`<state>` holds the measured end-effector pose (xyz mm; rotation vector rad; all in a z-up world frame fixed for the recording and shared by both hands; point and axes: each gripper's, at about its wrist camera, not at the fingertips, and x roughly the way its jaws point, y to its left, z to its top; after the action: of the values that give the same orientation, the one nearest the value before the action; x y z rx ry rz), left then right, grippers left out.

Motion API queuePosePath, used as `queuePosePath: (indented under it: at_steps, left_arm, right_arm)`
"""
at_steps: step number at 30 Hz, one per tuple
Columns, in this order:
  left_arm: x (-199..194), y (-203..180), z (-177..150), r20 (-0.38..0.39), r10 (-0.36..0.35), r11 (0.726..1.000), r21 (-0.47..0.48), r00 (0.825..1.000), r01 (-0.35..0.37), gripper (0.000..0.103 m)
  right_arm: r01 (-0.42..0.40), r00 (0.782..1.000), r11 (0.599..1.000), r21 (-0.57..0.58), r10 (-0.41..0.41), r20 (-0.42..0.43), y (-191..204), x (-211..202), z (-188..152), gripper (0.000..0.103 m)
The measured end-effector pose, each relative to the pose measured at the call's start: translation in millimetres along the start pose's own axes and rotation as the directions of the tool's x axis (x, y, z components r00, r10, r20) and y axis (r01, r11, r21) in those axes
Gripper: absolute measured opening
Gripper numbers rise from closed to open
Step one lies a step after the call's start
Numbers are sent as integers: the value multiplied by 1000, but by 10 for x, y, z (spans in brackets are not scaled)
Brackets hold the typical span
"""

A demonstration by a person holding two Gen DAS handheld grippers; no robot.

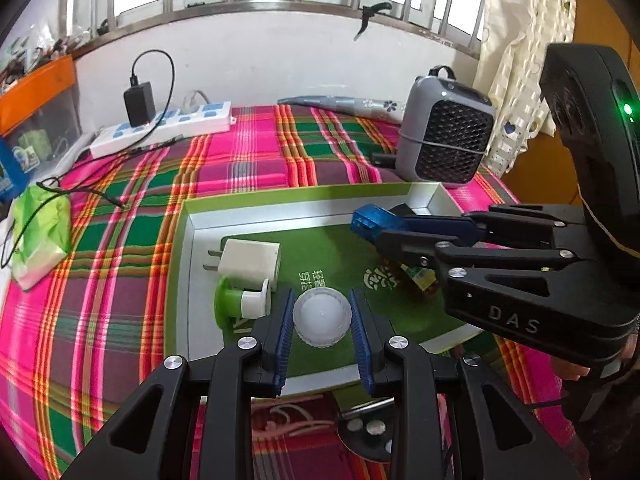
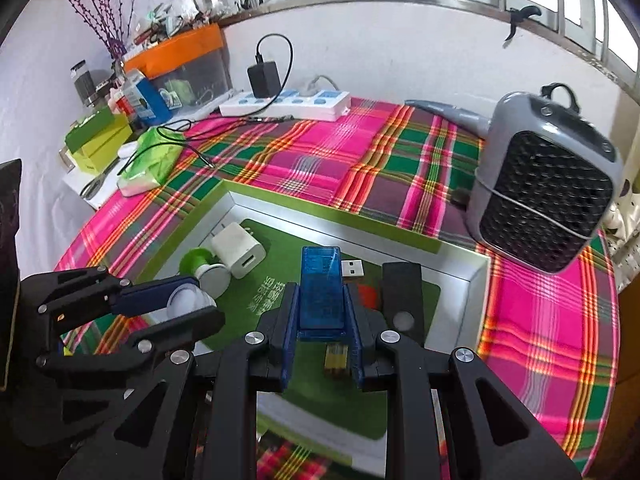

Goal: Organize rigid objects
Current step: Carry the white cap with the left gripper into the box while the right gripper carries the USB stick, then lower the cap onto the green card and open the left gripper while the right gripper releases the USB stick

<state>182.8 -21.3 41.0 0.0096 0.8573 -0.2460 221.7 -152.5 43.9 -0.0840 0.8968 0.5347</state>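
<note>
A shallow tray (image 1: pixel 188 240) (image 2: pixel 476 276) with silver walls and a green floor lies on the plaid cloth. My left gripper (image 1: pixel 322 306) (image 2: pixel 188 300) is shut on a round translucent white cap (image 1: pixel 322 316) (image 2: pixel 188 298), held over the tray's near left part. My right gripper (image 2: pixel 322 300) (image 1: pixel 374 226) is shut on a flat translucent blue box (image 2: pixel 322 288) (image 1: pixel 374 222), held above the tray's middle. In the tray lie a white wall charger (image 1: pixel 250 262) (image 2: pixel 239 254), a green-and-white spool-shaped piece (image 1: pixel 240 300) (image 2: pixel 204 268), a black bar (image 2: pixel 402 292) and a USB plug (image 2: pixel 352 268).
A grey fan heater (image 1: pixel 444 140) (image 2: pixel 544 200) stands past the tray's right corner. A white power strip (image 1: pixel 164 128) (image 2: pixel 286 106) with a black adapter lies at the back. A green packet (image 1: pixel 40 232) (image 2: pixel 150 160) and thin black cables lie at the left. A small yellow-green item (image 2: pixel 335 356) sits below the blue box.
</note>
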Motion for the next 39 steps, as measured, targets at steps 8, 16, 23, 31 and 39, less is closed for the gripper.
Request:
queuePosePath:
  at_steps: [8,16,23,31,39]
  left_arm:
    - [155,39,-13,-26,5,1000,-1,1000,-5,27]
    - [264,80,-28,-49,6,1000,-14,999,-6,27]
    - [325,91,-40,-66,-1,1000,-23,998,-1,27]
    - [351,86,-48,-66,-2,1000,-24,998,1,27]
    - [347,93,-40,-67,-3,1000,-25,998,1,27]
  right_arm:
    - [-18,999,1000,-23,17,-39,-18,200,109,23]
    - [-24,998,999,-45,21,-63,36,344,195,23]
    - [-16,996,998,-57,11,-87,55,472,192,23]
    - [-6,996,997,-78,-1,-87,74,513,184,23]
    - [-2,996,995,-100,-7,-94,101,562,194,23]
